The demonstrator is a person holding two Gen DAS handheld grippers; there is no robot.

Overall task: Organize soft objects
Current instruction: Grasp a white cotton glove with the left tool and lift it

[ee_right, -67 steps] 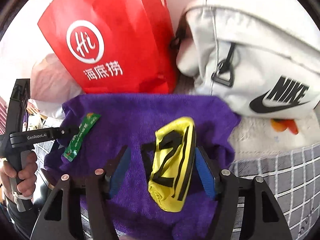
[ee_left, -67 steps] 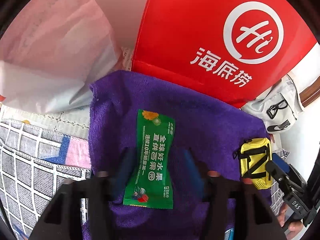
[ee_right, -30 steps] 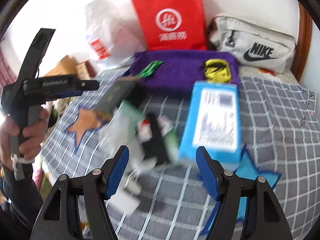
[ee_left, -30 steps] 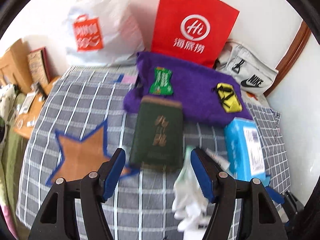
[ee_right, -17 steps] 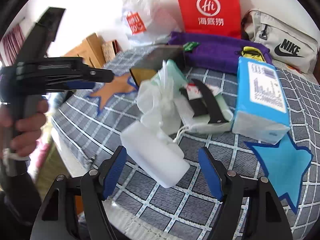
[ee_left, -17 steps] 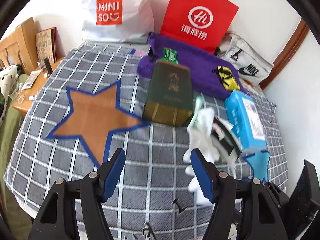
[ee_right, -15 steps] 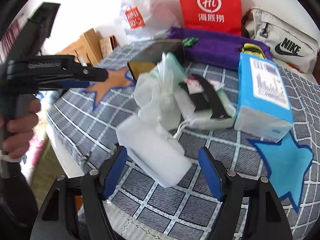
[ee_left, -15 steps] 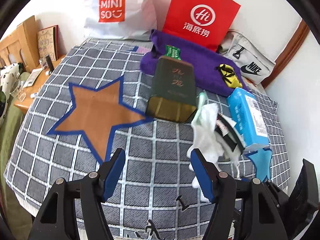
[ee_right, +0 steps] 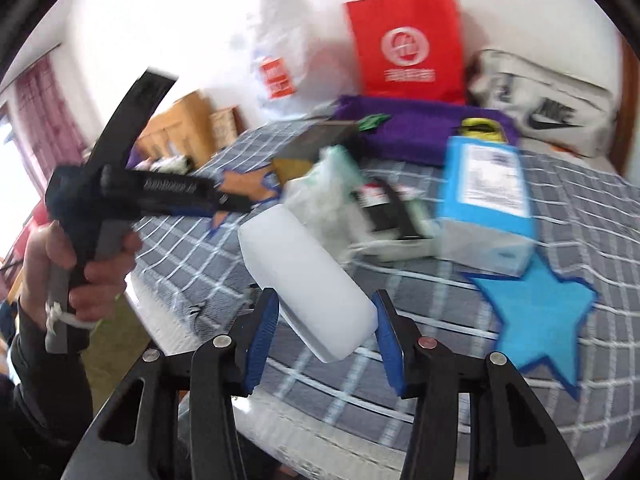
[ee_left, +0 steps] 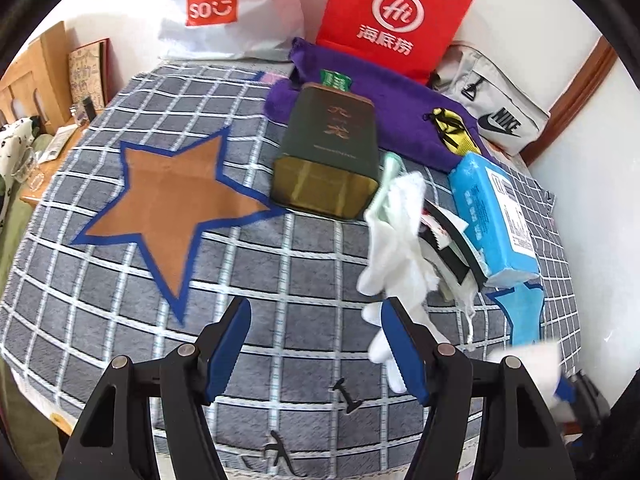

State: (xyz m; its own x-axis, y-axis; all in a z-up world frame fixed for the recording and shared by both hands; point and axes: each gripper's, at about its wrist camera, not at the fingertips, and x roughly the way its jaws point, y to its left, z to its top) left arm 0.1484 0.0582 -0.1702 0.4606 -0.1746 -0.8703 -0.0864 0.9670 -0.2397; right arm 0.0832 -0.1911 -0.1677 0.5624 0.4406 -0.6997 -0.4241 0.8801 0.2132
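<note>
Grey checked bedspread (ee_left: 280, 280), star patches, shopping bags along the far wall. Clutter mid-bed: white gloves (ee_left: 396, 240), blue tissue pack (ee_left: 492, 208), dark green tin (ee_left: 332, 152). Right gripper (ee_right: 324, 332) has just been closing around the near end of a white foam block (ee_right: 304, 276); blur hides whether the pads touch yet. Left gripper (ee_left: 316, 344) half open, empty, over bare cloth. Squeeze gently and squarely across the block before lifting; foam crushes and slips.
</note>
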